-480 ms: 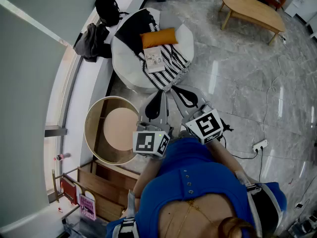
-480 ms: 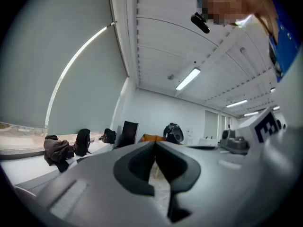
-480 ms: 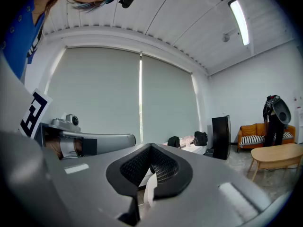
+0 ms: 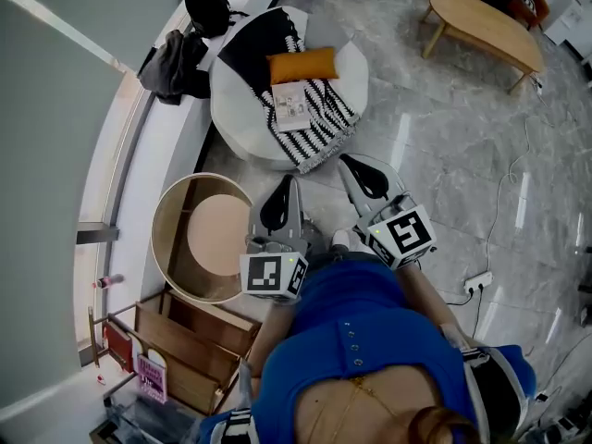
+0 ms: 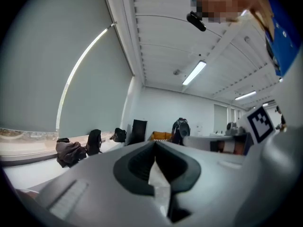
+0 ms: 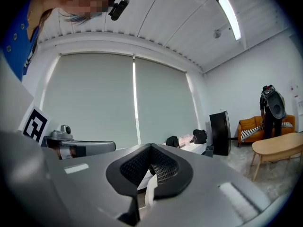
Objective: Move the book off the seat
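Glossy marble floor [image 4: 444, 174], and on it a round white seat [image 4: 236, 129] draped with a black-and-white striped, fringed blanket [image 4: 319, 128]. A plump orange cushion [image 4: 302, 66] sits on top. The book [image 4: 293, 106], flat and pale-covered, lies on the blanket, touching the cushion's near edge. Both tools are close to the person's blue shirt, pointing towards the seat. Left tool [image 4: 286, 185]: jaws pressed together, nothing between them. Right tool [image 4: 349, 163]: closed too, and empty. The book is well apart from both, beyond their tips.
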Demonstrator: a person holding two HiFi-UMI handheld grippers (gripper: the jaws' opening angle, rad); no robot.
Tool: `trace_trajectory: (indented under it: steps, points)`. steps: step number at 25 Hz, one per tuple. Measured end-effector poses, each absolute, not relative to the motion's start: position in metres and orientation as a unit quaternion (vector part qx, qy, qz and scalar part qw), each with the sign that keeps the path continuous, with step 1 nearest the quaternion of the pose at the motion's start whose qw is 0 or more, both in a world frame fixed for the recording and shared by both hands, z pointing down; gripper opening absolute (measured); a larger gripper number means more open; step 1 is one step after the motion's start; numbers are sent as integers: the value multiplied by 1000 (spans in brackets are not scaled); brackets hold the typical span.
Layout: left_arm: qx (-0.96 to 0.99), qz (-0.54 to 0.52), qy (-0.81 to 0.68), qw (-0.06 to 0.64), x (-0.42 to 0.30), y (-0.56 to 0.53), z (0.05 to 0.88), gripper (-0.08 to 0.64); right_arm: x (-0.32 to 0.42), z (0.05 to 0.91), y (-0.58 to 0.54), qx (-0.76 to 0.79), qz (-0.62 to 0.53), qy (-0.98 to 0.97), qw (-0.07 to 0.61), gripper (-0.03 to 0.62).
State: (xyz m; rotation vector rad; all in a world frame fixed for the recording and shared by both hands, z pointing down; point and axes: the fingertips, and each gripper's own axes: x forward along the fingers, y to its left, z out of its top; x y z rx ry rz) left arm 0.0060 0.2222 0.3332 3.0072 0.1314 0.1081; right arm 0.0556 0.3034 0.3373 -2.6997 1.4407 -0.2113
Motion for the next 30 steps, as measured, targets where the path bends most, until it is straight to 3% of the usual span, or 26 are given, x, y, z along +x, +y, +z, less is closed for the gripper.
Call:
trace_trajectory:
  steps: [12, 16, 22, 30]
  points:
    - [995, 42, 30, 88, 150, 98, 356, 2, 208, 351, 212, -890, -73, 449, 30, 0]
    - [994, 43, 55, 84, 201, 64, 353, 2, 257, 351, 166, -887, -80, 451, 62, 0]
    - [993, 48, 75, 72, 251, 40, 349, 2, 298, 353, 124, -886, -86, 450, 74, 0]
    - [994, 44, 78, 57, 294, 39, 338, 2, 332, 353, 105, -877, -88, 470, 33, 0]
